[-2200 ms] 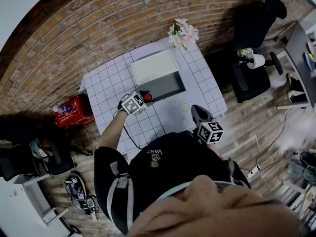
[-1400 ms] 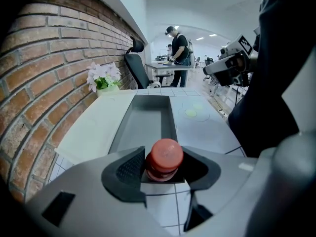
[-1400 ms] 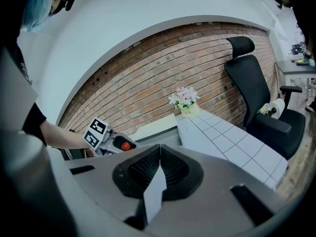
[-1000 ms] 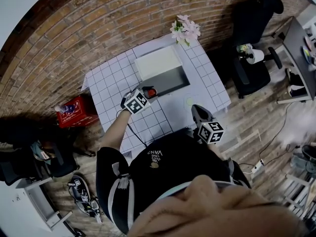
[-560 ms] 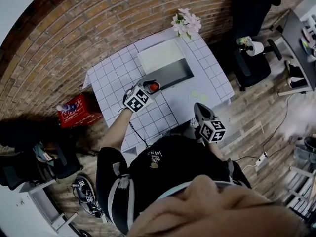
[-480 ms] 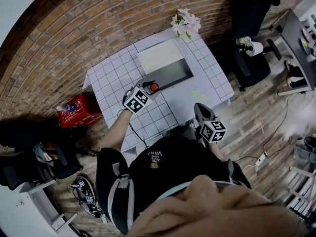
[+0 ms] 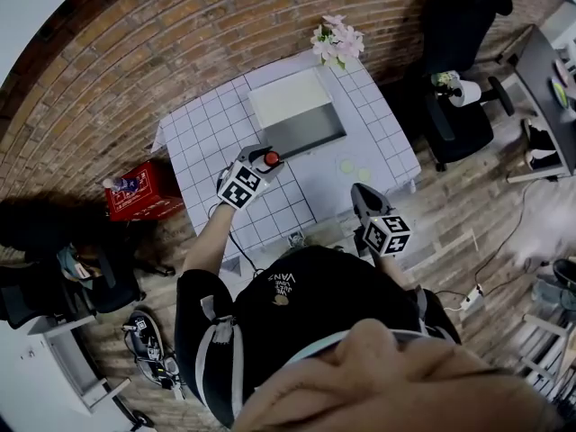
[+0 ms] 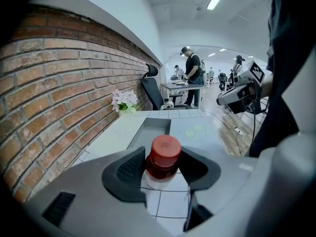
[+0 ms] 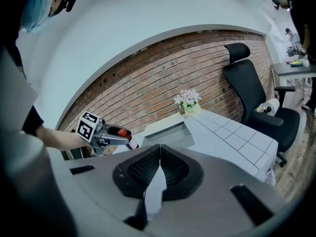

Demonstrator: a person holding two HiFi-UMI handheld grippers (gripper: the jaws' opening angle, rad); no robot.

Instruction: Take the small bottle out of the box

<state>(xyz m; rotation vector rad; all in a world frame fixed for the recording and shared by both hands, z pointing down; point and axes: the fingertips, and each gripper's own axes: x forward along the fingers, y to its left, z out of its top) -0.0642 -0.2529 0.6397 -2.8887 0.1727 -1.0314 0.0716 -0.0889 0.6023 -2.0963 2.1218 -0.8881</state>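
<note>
Fingers (image 8: 129, 171) of left gripper (image 8: 162, 172) pinching small bottle (image 8: 162, 163) under its red cap (image 8: 165, 149); likely light, rigid, slick. Right gripper (image 9: 159, 171) fingers pressed together.

Rough brick wall (image 7: 135, 43), small bottle (image 8: 159, 174) with matt plastic cap (image 8: 165, 149)

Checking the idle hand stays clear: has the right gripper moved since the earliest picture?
Yes. The right gripper has drawn back toward the person, away from the pale green spots.
</note>
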